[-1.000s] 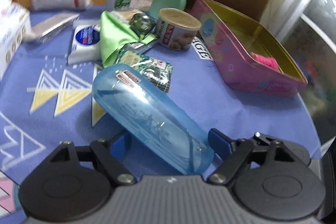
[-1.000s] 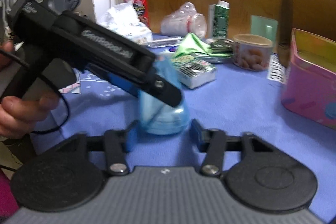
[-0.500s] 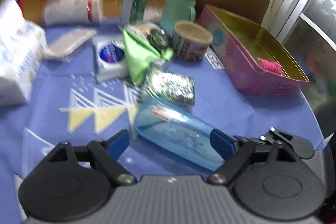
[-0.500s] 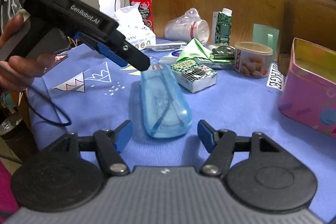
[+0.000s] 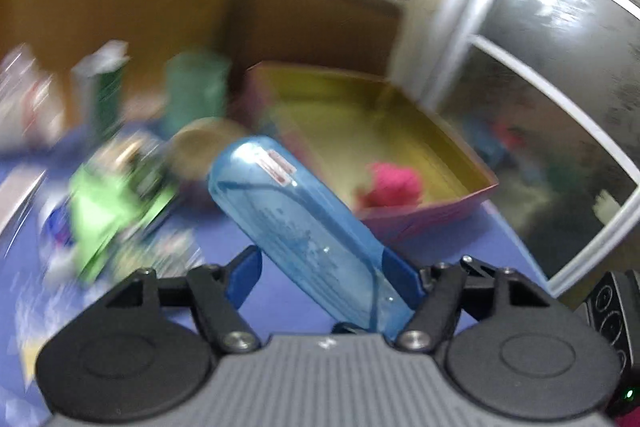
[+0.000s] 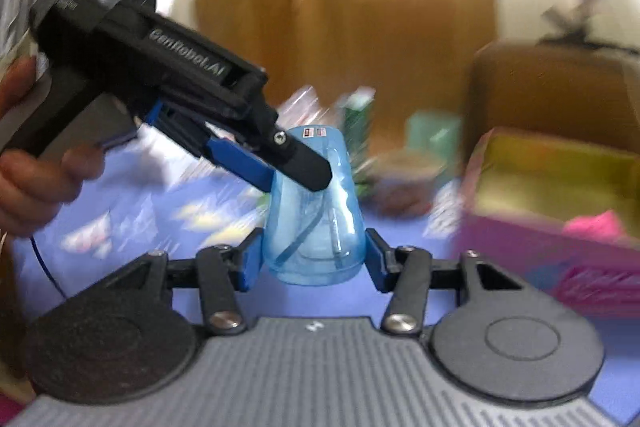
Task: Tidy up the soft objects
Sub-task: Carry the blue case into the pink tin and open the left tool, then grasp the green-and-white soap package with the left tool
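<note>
A translucent blue case (image 5: 288, 211) hangs tilted above the blue tablecloth, held at both ends. My left gripper (image 5: 324, 267) is closing its jaws, and the blue pads press the case's near end. In the right wrist view the same case (image 6: 316, 227) stands between the pads of my right gripper (image 6: 314, 259), whose jaws are also closing and touch both of its sides. The left gripper (image 6: 288, 175) clasps the far end there, held by a hand (image 6: 32, 187). A pink soft object (image 5: 394, 183) lies in the pink tin box (image 5: 420, 219), to the right of the case.
Blurred clutter sits at the back left: a green cloth (image 5: 108, 203), a carton (image 5: 104, 95), a teal mug (image 5: 196, 91), a round can (image 5: 200, 143). A brown chair back (image 5: 312, 23) stands behind the box (image 6: 520, 243). A glass door (image 5: 560, 131) is at the right.
The case lay on the tablecloth between spread jaws. Both grippers have now closed on it and it is raised, while the views swing toward the pink box.
</note>
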A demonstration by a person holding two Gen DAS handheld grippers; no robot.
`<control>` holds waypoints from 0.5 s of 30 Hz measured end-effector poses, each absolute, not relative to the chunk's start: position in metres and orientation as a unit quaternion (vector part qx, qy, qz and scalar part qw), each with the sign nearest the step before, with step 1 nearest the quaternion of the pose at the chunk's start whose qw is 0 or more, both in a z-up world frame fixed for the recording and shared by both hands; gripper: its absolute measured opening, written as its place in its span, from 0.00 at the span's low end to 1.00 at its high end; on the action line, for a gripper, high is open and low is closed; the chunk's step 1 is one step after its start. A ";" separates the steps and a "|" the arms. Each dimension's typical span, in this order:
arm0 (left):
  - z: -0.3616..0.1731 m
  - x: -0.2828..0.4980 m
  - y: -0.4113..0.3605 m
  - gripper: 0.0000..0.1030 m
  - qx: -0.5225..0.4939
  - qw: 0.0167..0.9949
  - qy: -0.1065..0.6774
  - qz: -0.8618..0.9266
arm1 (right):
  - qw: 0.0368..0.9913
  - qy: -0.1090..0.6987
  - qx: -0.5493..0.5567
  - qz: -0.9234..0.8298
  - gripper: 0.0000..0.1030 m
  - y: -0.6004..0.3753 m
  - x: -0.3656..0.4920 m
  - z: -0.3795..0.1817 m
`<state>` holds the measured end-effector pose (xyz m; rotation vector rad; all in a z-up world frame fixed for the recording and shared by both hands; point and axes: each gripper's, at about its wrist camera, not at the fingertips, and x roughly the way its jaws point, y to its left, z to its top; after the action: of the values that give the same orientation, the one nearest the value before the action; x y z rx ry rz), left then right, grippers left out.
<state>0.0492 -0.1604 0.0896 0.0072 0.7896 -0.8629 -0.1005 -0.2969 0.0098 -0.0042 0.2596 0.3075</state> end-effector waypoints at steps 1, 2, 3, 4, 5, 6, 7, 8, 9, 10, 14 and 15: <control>0.094 0.052 -0.175 0.67 0.016 0.835 0.363 -0.413 | 0.984 0.118 -0.002 0.132 0.53 -0.306 -0.100 0.014; 0.097 0.056 -0.192 0.68 0.030 0.836 0.353 -0.420 | 0.987 0.112 -0.001 0.112 0.53 -0.315 -0.098 0.017; 0.099 0.062 -0.211 0.69 0.039 0.835 0.345 -0.427 | 0.990 0.109 0.002 0.092 0.53 -0.324 -0.095 0.020; 0.098 0.069 -0.226 0.69 0.042 0.833 0.343 -0.432 | 0.991 0.106 0.006 0.076 0.53 -0.333 -0.092 0.021; 0.096 0.076 -0.240 0.69 0.044 0.831 0.343 -0.435 | 0.992 0.107 0.009 0.062 0.53 -0.341 -0.087 0.020; 0.093 0.080 -0.250 0.69 0.045 0.830 0.344 -0.436 | 0.993 0.109 0.012 0.047 0.53 -0.350 -0.081 0.019; 0.090 0.088 -0.263 0.68 0.045 0.830 0.345 -0.435 | 0.993 0.112 0.013 0.035 0.53 -0.357 -0.075 0.017; 0.086 0.093 -0.273 0.67 0.045 0.833 0.345 -0.431 | 0.993 0.116 0.013 0.024 0.53 -0.364 -0.069 0.015; 0.082 0.097 -0.279 0.66 0.045 0.835 0.346 -0.426 | 0.992 0.121 0.013 0.016 0.53 -0.370 -0.064 0.013; 0.078 0.100 -0.286 0.66 0.046 0.839 0.347 -0.417 | 0.992 0.127 0.012 0.006 0.54 -0.374 -0.058 0.011; 0.068 0.103 -0.286 0.66 0.044 0.847 0.353 -0.396 | 0.990 0.137 0.008 -0.031 0.55 -0.382 -0.043 0.001; 0.067 0.101 -0.281 0.68 0.042 0.848 0.349 -0.396 | 0.990 0.135 0.015 -0.028 0.55 -0.383 -0.046 0.001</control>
<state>0.1010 -0.2810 0.0673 0.0879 0.7359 -0.8346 -0.0463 -0.3833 0.0011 0.0309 0.2699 -0.0565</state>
